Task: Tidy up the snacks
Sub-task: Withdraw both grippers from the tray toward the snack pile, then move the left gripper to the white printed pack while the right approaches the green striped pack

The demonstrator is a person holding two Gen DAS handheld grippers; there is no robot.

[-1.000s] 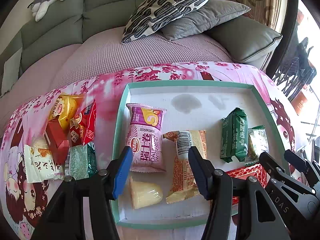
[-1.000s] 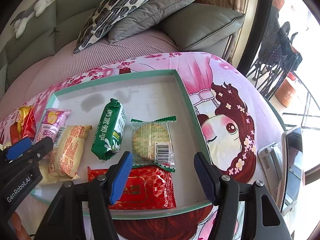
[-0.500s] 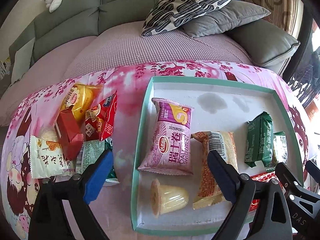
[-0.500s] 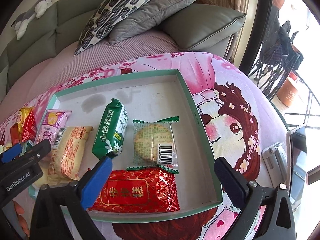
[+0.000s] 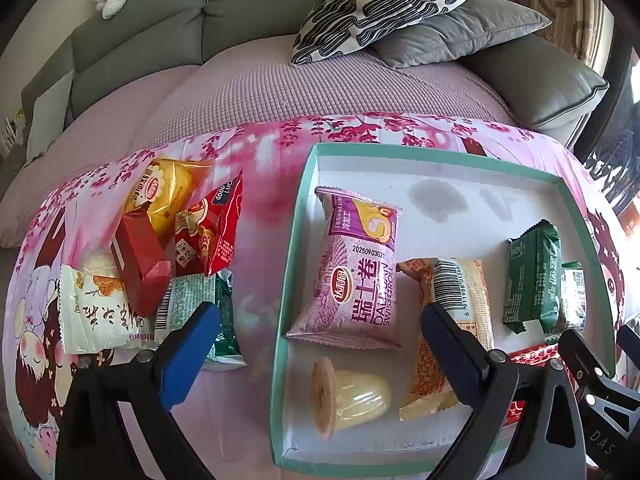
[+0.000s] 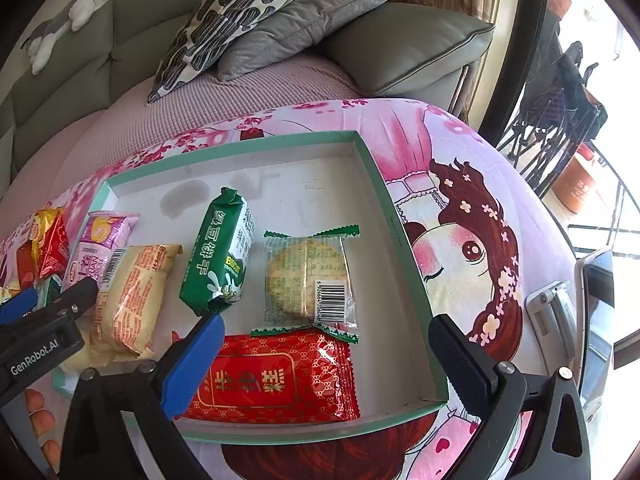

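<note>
1. Step in hand, as I judge it: between picks. Six snacks lie in the tray (image 5: 304, 240); a pile (image 5: 160, 248) waits left of it on the bench (image 5: 264, 184).
2. Next, probably: left tongs (image 5: 316, 332) reach the pile and close on one packet.
3. Left tongs are opening, empty; right tongs (image 6: 324, 344) gape wide, empty; both tilt steeply down over the tray's near edge.

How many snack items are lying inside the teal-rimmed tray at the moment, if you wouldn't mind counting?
6, none apparently hidden: purple swiss roll at left, jelly cup below it, orange-print cake packet, green biscuit pack, clear-wrapped round cracker, and red packet at the near edge.
</note>
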